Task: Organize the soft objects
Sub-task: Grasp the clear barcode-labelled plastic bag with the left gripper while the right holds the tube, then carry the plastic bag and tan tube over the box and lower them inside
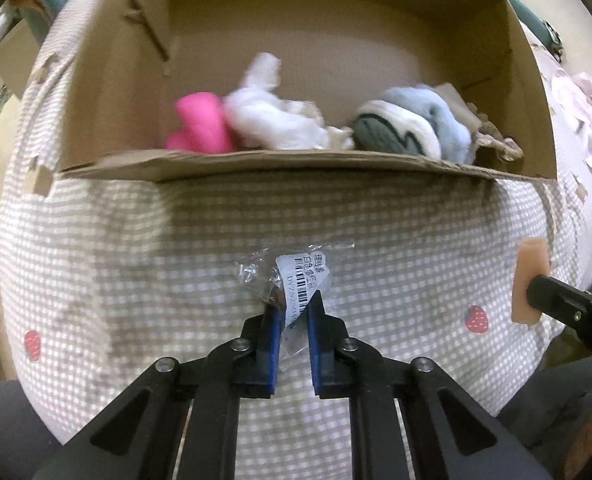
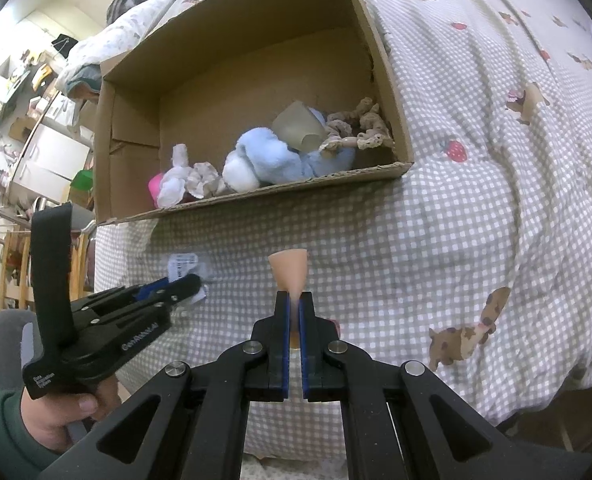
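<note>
My left gripper (image 1: 295, 304) is shut on a clear plastic bag with a white barcode label (image 1: 296, 276), held just above the checked bedspread; it also shows in the right wrist view (image 2: 186, 266). My right gripper (image 2: 295, 298) is shut on a beige soft sponge (image 2: 289, 270), seen in the left wrist view (image 1: 530, 280) at the right. A cardboard box (image 1: 308, 166) lies ahead on the bed. It holds a pink soft toy (image 1: 200, 124), white fluff (image 1: 264, 112) and a blue plush (image 1: 416, 120).
The checked bedspread (image 1: 176, 240) with strawberry and dog prints covers the bed. The box (image 2: 256, 200) also holds a beige knitted piece (image 2: 370, 124) and a tan cup-like object (image 2: 298, 126). Cluttered furniture stands off the left bed edge (image 2: 36, 152).
</note>
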A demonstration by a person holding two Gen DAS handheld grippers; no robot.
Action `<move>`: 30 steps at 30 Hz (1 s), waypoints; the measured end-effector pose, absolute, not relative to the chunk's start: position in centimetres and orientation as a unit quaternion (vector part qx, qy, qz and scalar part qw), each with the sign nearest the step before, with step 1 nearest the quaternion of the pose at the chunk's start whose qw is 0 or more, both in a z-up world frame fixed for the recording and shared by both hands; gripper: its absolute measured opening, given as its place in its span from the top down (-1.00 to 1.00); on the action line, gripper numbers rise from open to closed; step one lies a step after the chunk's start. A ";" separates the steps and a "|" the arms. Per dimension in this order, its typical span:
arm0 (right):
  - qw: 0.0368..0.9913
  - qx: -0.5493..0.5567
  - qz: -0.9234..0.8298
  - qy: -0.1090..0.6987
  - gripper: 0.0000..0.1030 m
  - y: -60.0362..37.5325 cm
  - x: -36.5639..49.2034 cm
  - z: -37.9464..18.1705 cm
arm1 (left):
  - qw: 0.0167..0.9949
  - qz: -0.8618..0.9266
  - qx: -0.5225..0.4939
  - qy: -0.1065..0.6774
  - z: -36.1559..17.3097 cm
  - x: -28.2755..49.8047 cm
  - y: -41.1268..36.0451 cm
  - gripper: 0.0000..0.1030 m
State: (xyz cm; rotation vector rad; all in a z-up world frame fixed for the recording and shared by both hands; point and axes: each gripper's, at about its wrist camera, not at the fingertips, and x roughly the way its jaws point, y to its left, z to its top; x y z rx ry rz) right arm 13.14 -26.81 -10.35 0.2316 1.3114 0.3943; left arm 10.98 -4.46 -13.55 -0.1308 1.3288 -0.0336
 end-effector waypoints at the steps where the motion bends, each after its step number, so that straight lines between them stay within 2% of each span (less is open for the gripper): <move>1: 0.769 0.106 0.182 0.604 0.89 -26.7 13.1 -10.3 | 0.787 -0.012 -0.064 0.614 -13.3 10.7 -4.0 0.79; 6: 0.770 0.109 0.190 0.599 0.89 -26.4 12.8 -9.8 | 0.797 -0.006 -0.097 0.597 -10.6 8.4 -2.0 0.80; 13: 0.778 0.125 0.220 0.576 0.89 -25.6 12.4 -7.8 | 0.846 0.022 -0.073 0.527 -4.2 5.0 0.3 0.80; 17: 0.787 0.141 0.240 0.551 0.89 -26.2 12.1 -5.9 | 0.859 0.026 -0.071 0.507 -0.9 4.7 1.1 0.80; 30: 0.824 0.171 0.264 0.471 0.89 -27.9 12.3 -0.5 | 0.889 0.004 -0.051 0.455 4.9 7.2 -0.6 0.80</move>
